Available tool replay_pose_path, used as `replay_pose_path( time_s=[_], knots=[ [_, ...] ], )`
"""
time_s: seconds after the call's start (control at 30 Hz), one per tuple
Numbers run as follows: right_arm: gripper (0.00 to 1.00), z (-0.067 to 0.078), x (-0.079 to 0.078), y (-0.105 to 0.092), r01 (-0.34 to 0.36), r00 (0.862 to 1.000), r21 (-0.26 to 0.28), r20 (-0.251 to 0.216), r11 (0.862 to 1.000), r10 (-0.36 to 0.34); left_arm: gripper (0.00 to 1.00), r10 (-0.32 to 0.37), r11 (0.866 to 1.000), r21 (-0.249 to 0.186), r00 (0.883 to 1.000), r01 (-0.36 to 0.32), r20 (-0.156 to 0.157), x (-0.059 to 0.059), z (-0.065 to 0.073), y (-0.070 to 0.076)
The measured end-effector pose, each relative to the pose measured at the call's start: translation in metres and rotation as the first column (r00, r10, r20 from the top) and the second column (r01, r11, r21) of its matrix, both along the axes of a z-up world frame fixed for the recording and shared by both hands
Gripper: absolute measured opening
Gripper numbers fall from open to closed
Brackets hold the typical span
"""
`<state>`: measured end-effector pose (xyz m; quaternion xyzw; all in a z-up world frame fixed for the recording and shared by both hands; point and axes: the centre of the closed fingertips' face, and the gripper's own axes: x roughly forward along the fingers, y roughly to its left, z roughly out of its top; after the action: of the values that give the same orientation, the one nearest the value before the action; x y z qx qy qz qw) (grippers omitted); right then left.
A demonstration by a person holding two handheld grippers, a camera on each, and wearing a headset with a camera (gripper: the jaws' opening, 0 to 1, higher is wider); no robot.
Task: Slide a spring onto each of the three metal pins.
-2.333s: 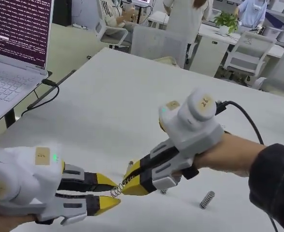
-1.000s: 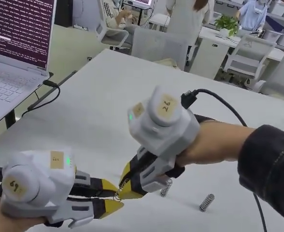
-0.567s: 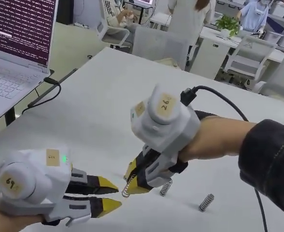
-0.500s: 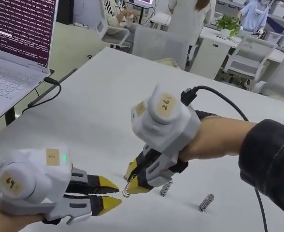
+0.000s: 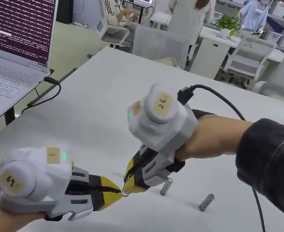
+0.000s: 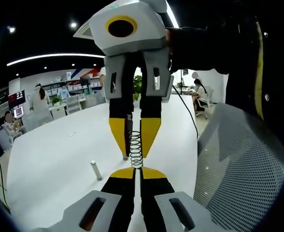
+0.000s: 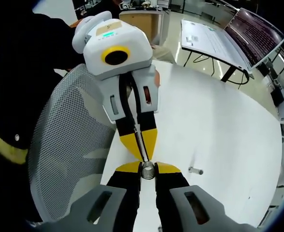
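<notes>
My right gripper (image 5: 131, 185) (image 7: 148, 170) is shut on a small coil spring (image 7: 148, 169) (image 6: 135, 150), held end-on between its yellow fingertips. My left gripper (image 5: 114, 192) (image 6: 138, 172) faces it tip to tip, jaws shut on a thin metal pin (image 7: 140, 143) that points into the spring's open end. In the head view both grippers meet low over the white table (image 5: 98, 106). Two more springs (image 5: 166, 186) (image 5: 207, 201) lie on the table just right of the right gripper.
An open laptop (image 5: 14, 43) with a black cable (image 5: 45, 96) sits at the table's far left. A small cylinder (image 6: 96, 170) (image 7: 196, 170) lies on the tabletop. Office chairs (image 5: 159, 43) and people stand beyond the far edge. A mesh chair back (image 6: 238, 159) is close by.
My left gripper's jaws, apart half a second ago, have closed, and its tips have come up to the spring's end. The right gripper has barely shifted.
</notes>
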<state>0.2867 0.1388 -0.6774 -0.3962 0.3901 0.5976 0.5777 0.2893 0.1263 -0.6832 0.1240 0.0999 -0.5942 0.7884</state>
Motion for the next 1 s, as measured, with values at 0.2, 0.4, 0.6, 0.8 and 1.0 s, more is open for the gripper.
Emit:
replay_pose_path(
  time_s=[0.2,0.4,0.6,0.8,1.0],
  knots=[
    [0.08,0.000,0.003,-0.003,0.002,1.000,-0.009,0.003,1.000,-0.002,0.00,0.010,1.000,0.002,1.000,-0.010,-0.012,0.001,-0.002,0.002],
    [0.08,0.002,0.010,-0.010,0.016,1.000,-0.019,0.016,1.000,-0.016,0.09,0.021,1.000,-0.002,0.999,-0.021,-0.027,0.001,-0.004,0.006],
    [0.08,0.009,0.019,-0.014,0.040,0.999,-0.007,0.028,0.999,-0.039,0.30,0.063,0.998,-0.008,0.996,-0.063,-0.063,0.005,-0.008,0.012],
    [0.08,0.009,0.027,-0.017,0.054,0.998,-0.008,0.045,0.999,-0.053,0.47,0.107,0.994,0.002,0.991,-0.108,-0.076,0.010,-0.016,0.019],
    [0.08,0.010,0.033,-0.019,0.071,0.996,-0.006,0.052,0.997,-0.070,0.60,0.147,0.989,0.007,0.988,-0.147,-0.052,0.017,-0.020,0.024]
  ],
)
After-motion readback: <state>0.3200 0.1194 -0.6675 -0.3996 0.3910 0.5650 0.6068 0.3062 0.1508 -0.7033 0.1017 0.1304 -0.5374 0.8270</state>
